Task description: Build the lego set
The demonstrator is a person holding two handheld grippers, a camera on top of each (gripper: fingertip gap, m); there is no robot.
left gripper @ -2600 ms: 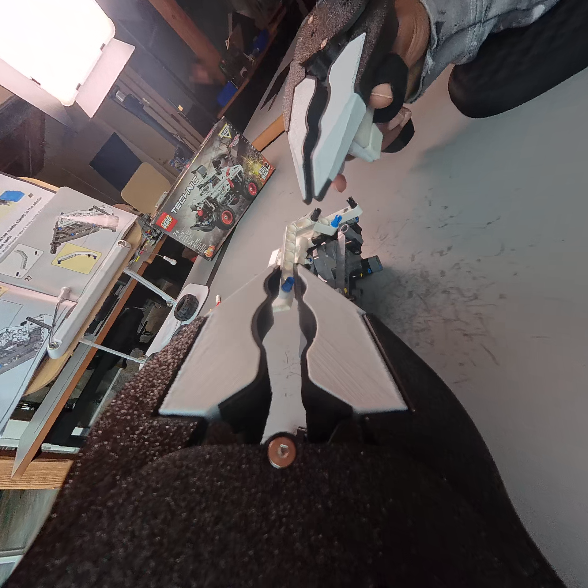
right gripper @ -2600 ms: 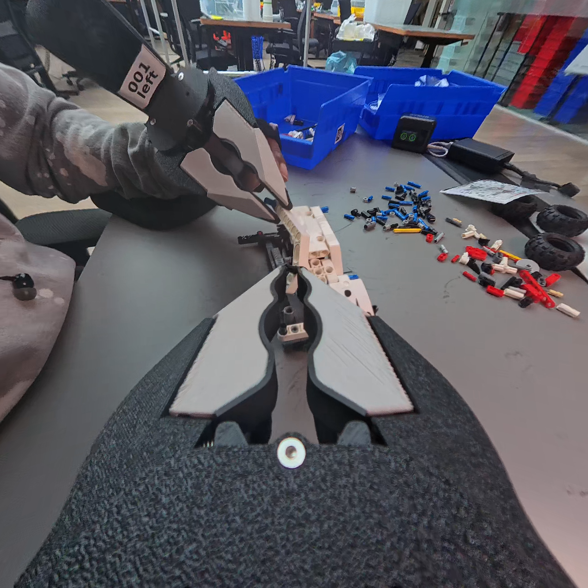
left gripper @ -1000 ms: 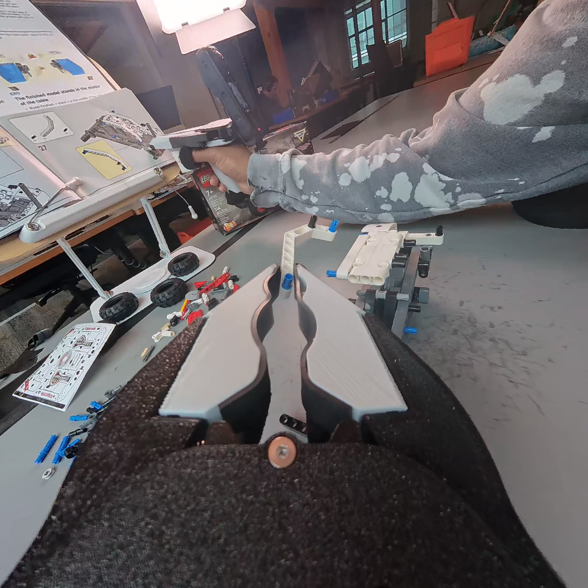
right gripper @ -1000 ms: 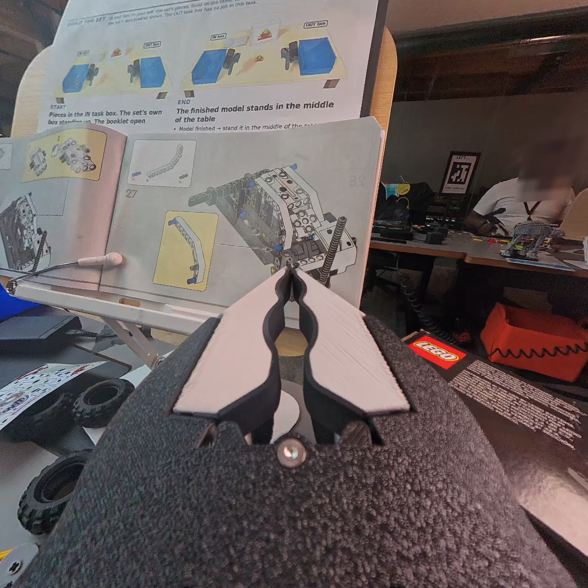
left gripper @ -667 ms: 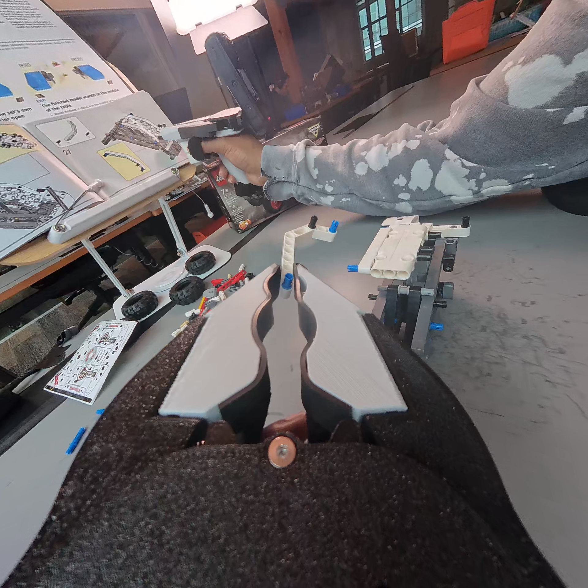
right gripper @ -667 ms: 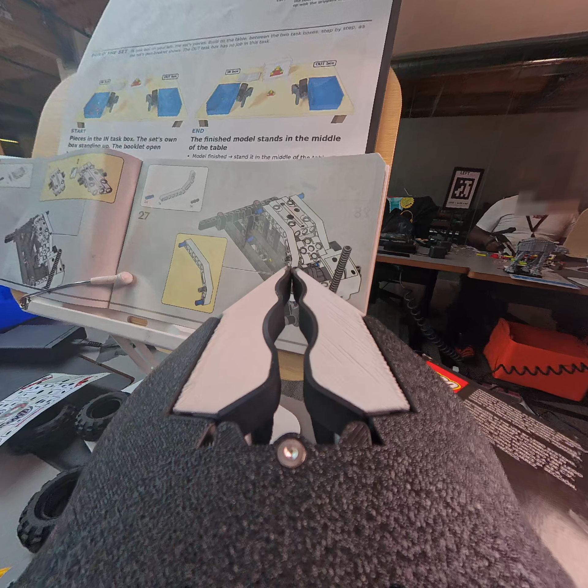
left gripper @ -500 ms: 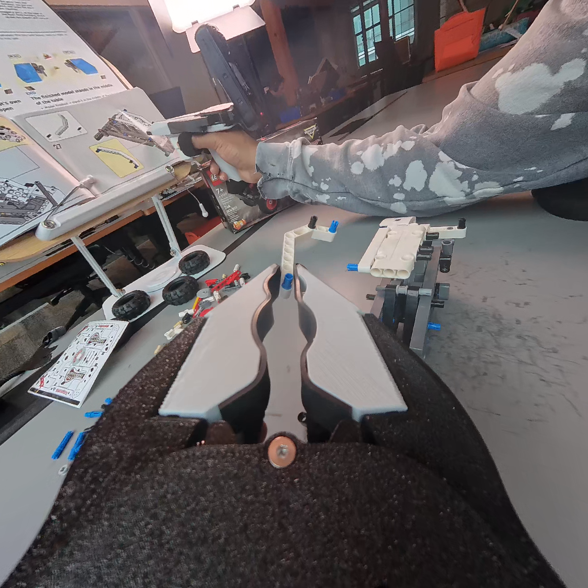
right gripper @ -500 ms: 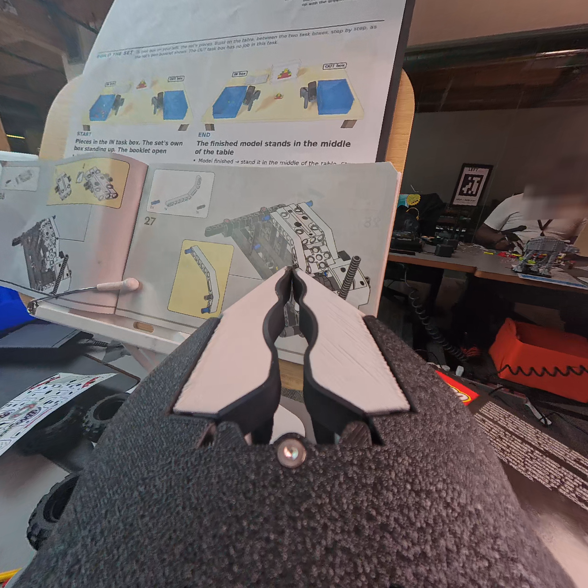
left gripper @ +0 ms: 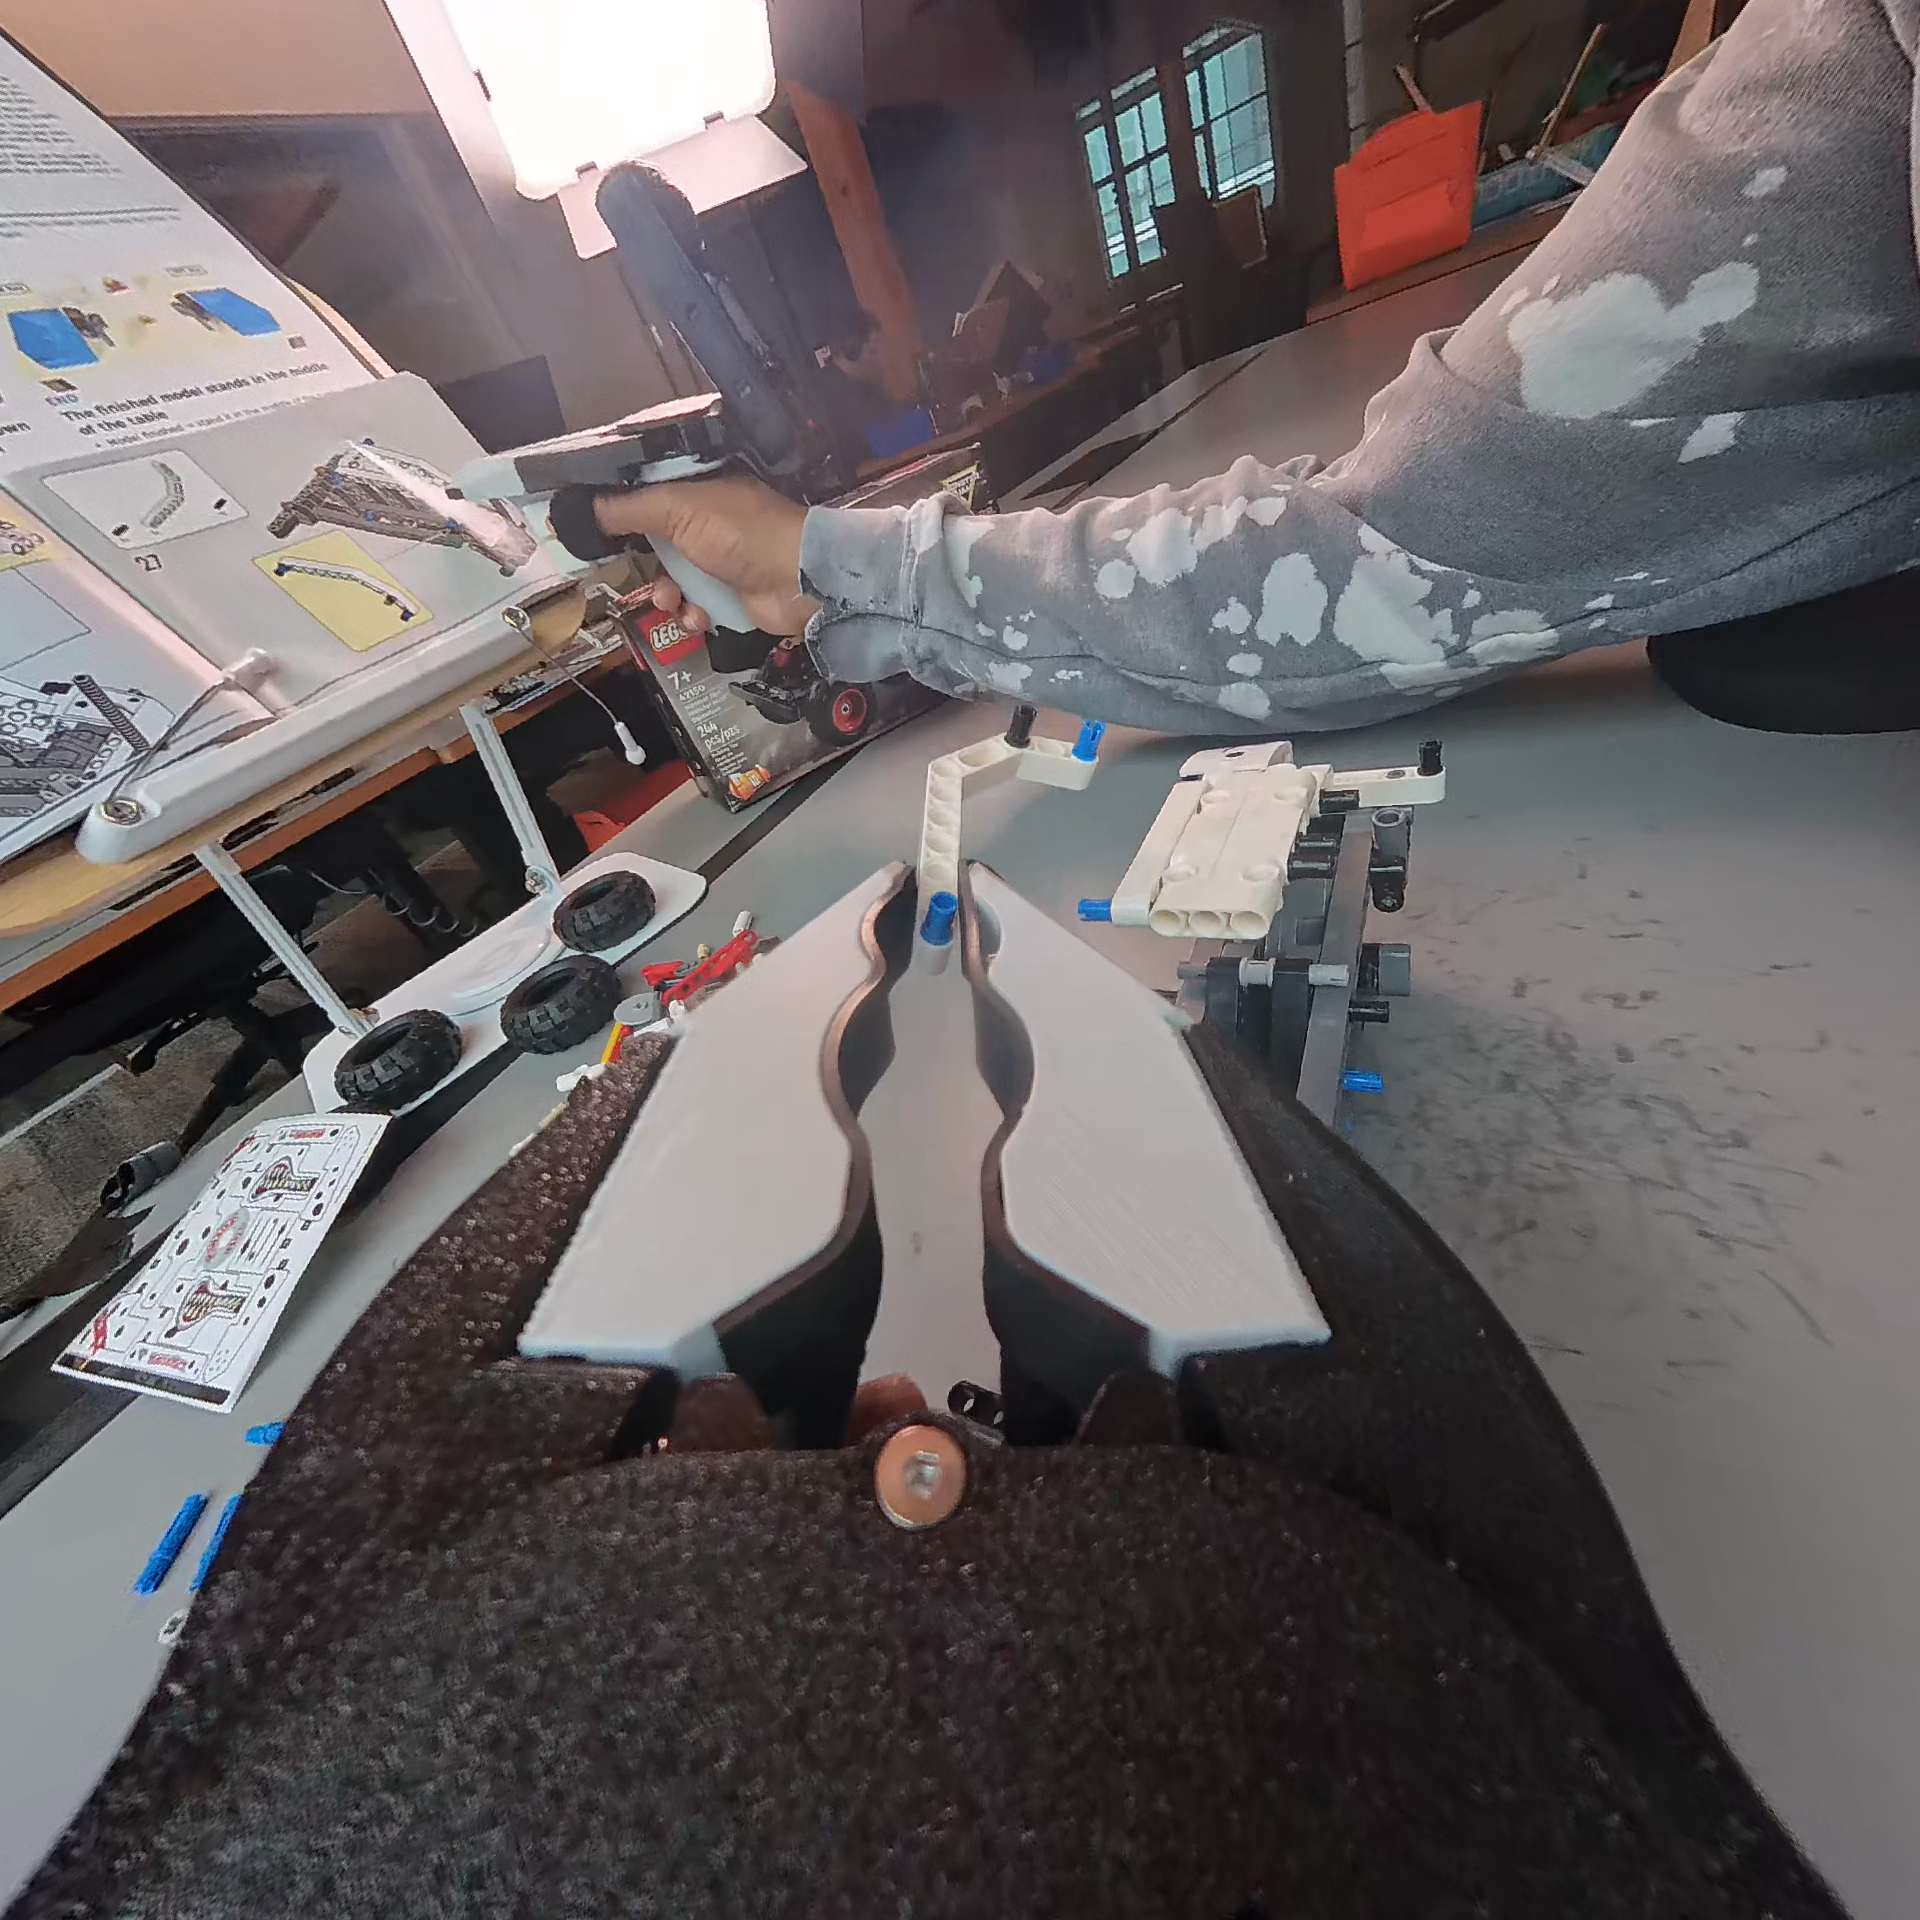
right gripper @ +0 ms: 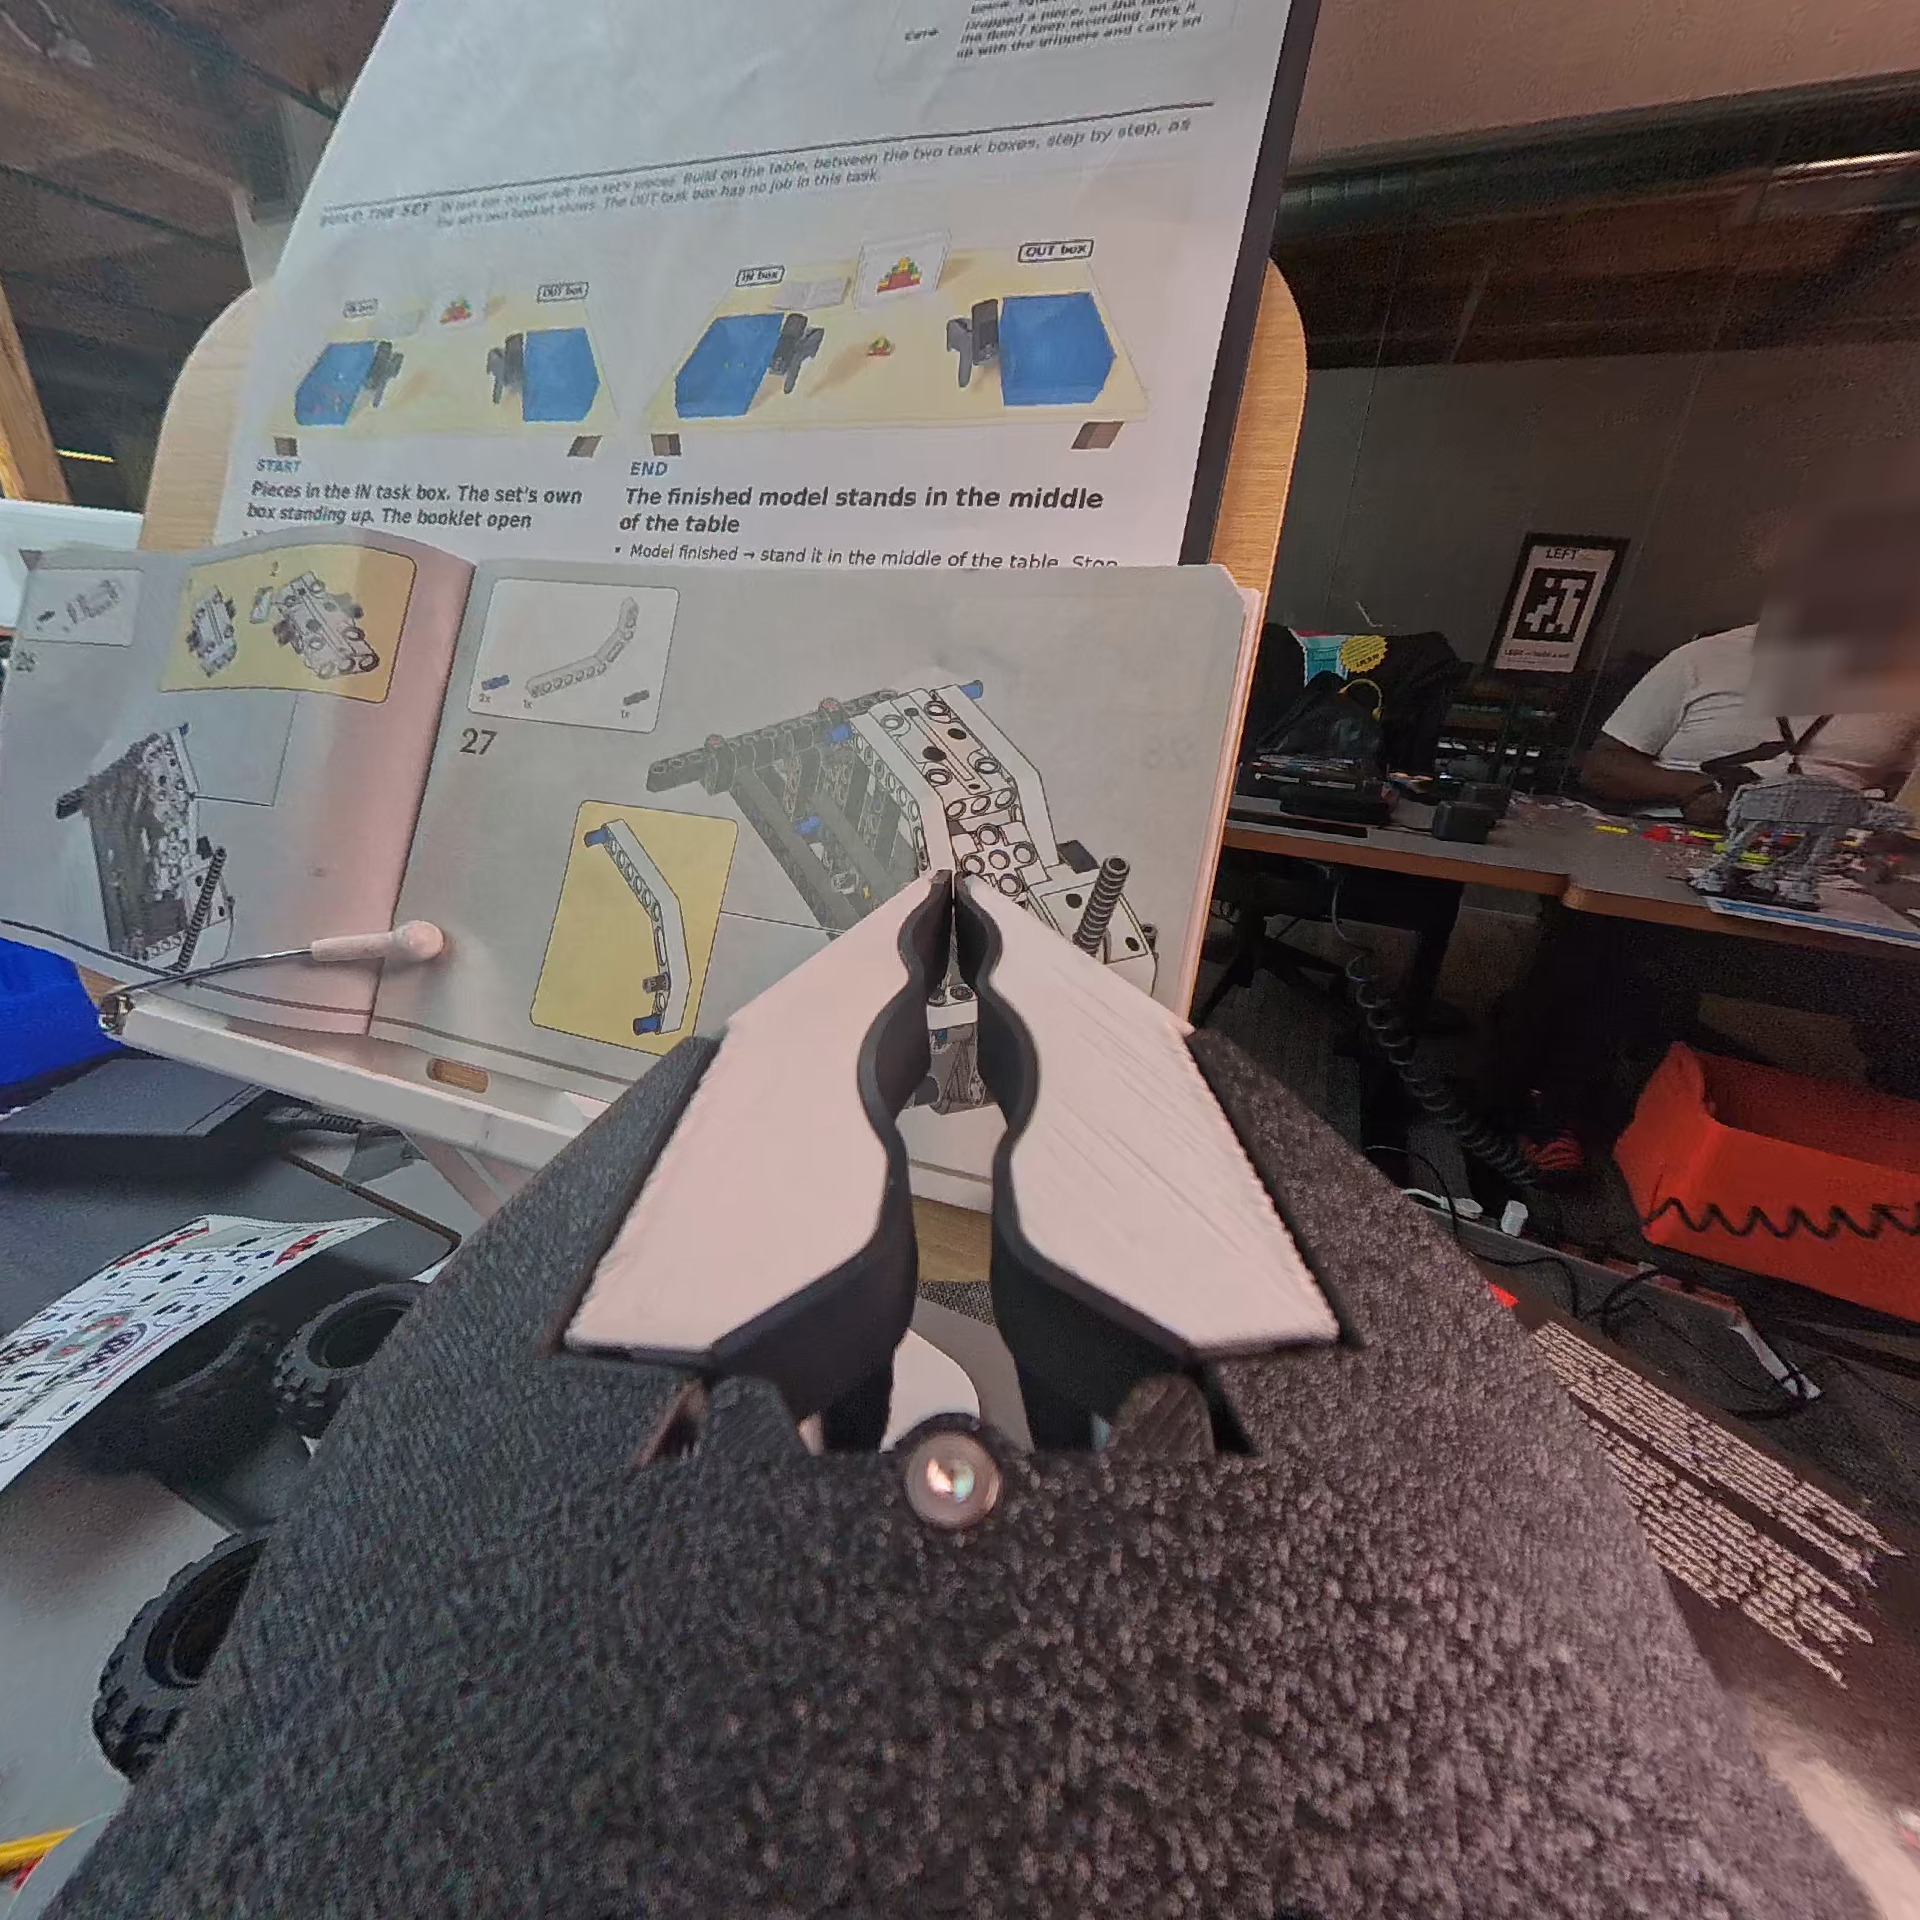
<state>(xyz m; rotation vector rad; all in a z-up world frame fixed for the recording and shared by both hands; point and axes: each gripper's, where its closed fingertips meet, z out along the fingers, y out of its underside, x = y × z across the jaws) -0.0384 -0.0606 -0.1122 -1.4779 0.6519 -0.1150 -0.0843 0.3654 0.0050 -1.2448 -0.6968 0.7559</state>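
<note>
Far to my left, blue pins [left gripper: 171, 1527] lie on the grey tabletop [left gripper: 1662, 1143], then a sticker sheet [left gripper: 223, 1262], and beyond it three black tyres [left gripper: 400, 1058] around the white base of a book stand [left gripper: 312, 748]. The open instruction booklet [left gripper: 260, 540] rests on that stand, with a printed sheet [right gripper: 769, 281] propped behind it. A small heap of red and white loose pieces [left gripper: 696, 971] sits just past the tyres. In the middle, my left gripper [left gripper: 943, 914] has its fingers [left gripper: 748, 1122] narrowed onto the lower end of a white bent beam [left gripper: 961, 800], pinching it near a blue pin so that the beam stands up and bends away to the right, clear of the tabletop. Beyond it the set's box [left gripper: 769, 707] stands upright. My right gripper [right gripper: 951, 883] is raised in front of the booklet's right-hand page, its fingers [right gripper: 1122, 1132] pressed together at the tips and holding nothing that I can see. To the right of the beam, the half-built model [left gripper: 1278, 894] stands on the tabletop, near but apart from the beam, a white panel on top of a dark grey frame. My right sleeve [left gripper: 1351, 540] stretches across above it
</note>
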